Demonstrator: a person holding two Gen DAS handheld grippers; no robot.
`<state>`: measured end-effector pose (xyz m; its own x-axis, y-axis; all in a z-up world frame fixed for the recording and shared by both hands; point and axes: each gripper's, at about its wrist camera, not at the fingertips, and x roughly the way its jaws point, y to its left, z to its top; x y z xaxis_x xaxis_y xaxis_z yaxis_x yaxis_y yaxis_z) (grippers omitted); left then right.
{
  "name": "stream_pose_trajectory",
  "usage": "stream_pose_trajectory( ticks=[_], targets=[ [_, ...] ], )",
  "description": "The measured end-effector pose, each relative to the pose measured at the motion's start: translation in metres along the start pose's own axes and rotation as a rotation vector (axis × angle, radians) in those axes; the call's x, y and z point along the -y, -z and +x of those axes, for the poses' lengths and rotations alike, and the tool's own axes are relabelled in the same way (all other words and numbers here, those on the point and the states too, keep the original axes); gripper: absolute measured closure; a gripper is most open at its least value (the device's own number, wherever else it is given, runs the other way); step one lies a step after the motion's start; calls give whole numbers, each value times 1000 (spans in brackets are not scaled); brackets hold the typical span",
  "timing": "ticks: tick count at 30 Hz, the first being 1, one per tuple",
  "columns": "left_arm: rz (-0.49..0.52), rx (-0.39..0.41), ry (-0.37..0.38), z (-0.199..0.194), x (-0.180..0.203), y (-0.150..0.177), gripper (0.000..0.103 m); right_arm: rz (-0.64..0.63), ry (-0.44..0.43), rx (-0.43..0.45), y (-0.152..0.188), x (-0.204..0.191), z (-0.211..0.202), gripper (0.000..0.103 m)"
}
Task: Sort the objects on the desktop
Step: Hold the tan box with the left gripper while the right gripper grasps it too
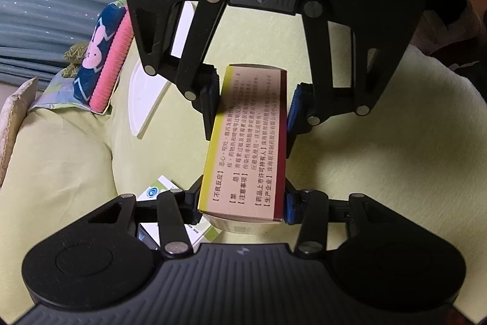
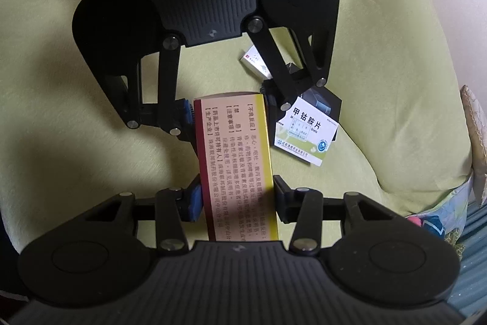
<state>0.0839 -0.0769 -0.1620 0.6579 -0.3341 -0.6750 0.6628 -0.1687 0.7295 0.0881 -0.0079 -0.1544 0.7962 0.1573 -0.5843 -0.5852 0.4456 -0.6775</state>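
Medicine box [image 1: 246,142], pink-faced with a yellow and a dark-red edge, held off the yellow-green bedding [image 1: 350,166], pinched at both ends. Near end clamped between the pads of the left gripper [image 1: 242,203]; far end clamped by the right gripper [image 1: 252,102], facing it. In the right wrist view, same box [image 2: 236,160] between right gripper [image 2: 237,197] and left gripper [image 2: 226,111]. Three more boxes on the bedding: white-and-green tablet box [image 2: 306,136], black box [image 2: 322,104] beneath it, small white box [image 2: 254,61] farther. One white tray [image 1: 146,99] left, one rabbit-print towel [image 1: 100,57] beyond.
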Motion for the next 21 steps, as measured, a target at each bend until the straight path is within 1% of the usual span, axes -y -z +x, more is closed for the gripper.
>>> stream_pose_trajectory(
  ticks=[3,6,13,21],
  targets=[
    [24,-12,-6,2,2,1,52,-31,17,7,1,-6,3,61],
    [38,-18,-7,3,3,2,52,-69,42,-4,2,-12,9,61],
    [25,-6,-16,3,-2,1,52,-28,32,-6,2,-7,5,63],
    [37,4,-12,0,-6,-7,52,-13,51,-12,9,-9,-7,63]
  ],
)
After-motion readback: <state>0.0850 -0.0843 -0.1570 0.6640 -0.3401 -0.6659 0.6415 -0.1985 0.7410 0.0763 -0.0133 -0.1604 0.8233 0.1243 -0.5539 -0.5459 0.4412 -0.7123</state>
